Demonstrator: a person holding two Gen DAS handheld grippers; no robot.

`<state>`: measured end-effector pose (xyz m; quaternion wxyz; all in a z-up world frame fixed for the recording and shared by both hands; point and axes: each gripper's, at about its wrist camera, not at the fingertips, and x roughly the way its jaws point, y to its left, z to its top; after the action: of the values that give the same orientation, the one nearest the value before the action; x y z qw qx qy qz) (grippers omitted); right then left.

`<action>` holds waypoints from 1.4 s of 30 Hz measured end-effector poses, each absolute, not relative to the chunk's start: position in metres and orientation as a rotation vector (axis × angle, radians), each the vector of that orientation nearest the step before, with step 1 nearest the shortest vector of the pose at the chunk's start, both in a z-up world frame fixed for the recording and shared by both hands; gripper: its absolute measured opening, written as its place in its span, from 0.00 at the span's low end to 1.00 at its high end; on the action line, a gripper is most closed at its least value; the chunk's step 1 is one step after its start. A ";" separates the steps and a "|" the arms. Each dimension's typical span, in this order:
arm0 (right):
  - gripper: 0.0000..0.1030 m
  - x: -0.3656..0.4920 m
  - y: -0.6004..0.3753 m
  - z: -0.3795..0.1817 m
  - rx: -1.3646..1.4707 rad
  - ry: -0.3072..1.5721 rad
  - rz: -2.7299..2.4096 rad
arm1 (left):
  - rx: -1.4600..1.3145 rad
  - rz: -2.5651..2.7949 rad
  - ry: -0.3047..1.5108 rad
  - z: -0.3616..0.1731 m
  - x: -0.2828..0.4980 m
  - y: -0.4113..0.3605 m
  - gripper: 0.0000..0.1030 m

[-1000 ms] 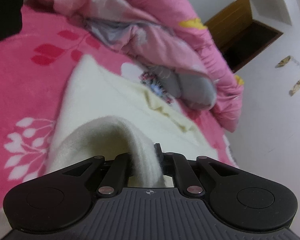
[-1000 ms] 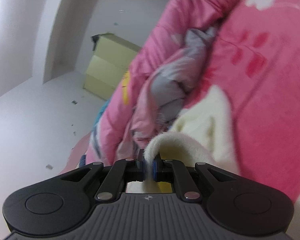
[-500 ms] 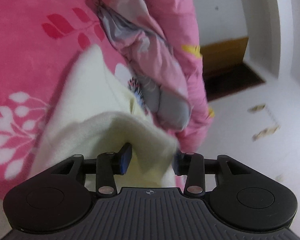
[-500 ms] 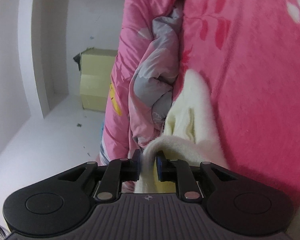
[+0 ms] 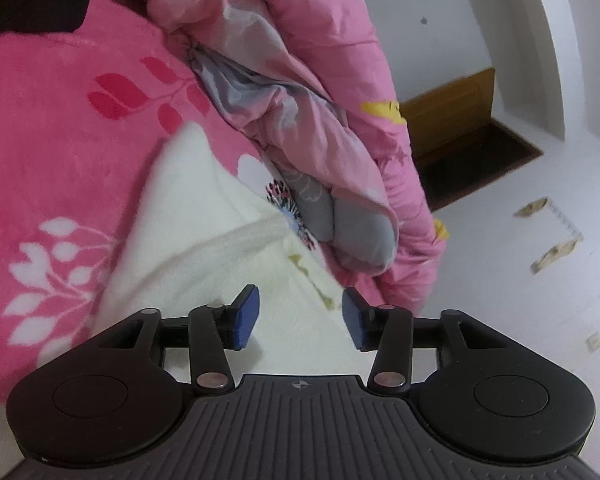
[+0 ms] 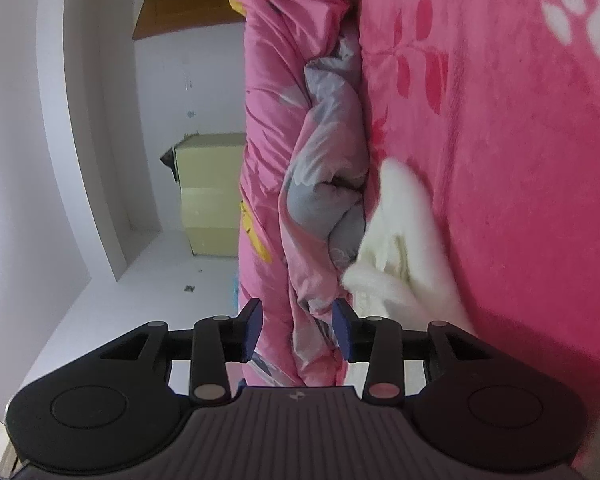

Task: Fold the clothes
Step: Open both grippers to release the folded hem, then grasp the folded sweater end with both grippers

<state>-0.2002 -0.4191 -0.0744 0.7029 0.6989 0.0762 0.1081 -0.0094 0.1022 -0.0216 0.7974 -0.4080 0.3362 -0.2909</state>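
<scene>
Both tools are letting go, jaws opening with nothing pinched: the left tool hovers just over the cream garment on the pink bed, and the right tool sits beside its edge. The loose fold could spring open or snag a pad. The garment's long axis runs ahead of the left tool, tapering toward the crumpled quilt.

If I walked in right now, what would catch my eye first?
The bright pink floral blanket fills the scene, with a cream fleece garment lying on it. Beside that, a pink-and-grey quilt is bunched along the bed's edge. Both grippers' jaws are opening, gripping nothing.
</scene>
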 end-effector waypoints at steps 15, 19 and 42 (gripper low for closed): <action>0.43 -0.303 -0.388 -0.058 1.542 0.332 0.128 | -0.612 -0.675 0.854 -0.026 -0.125 0.116 0.63; 0.43 -0.320 -0.367 -0.057 1.492 0.446 0.073 | -0.627 -0.602 0.880 -0.039 -0.139 0.127 0.69; 0.41 -0.298 -0.354 -0.090 1.578 0.424 -0.073 | -0.705 -0.491 0.687 -0.051 -0.104 0.115 0.81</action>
<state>-0.2982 -0.3544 -0.0902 0.6837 0.7040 0.1893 -0.0327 -0.1041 0.1151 -0.0509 0.8526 -0.3348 0.3265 -0.2334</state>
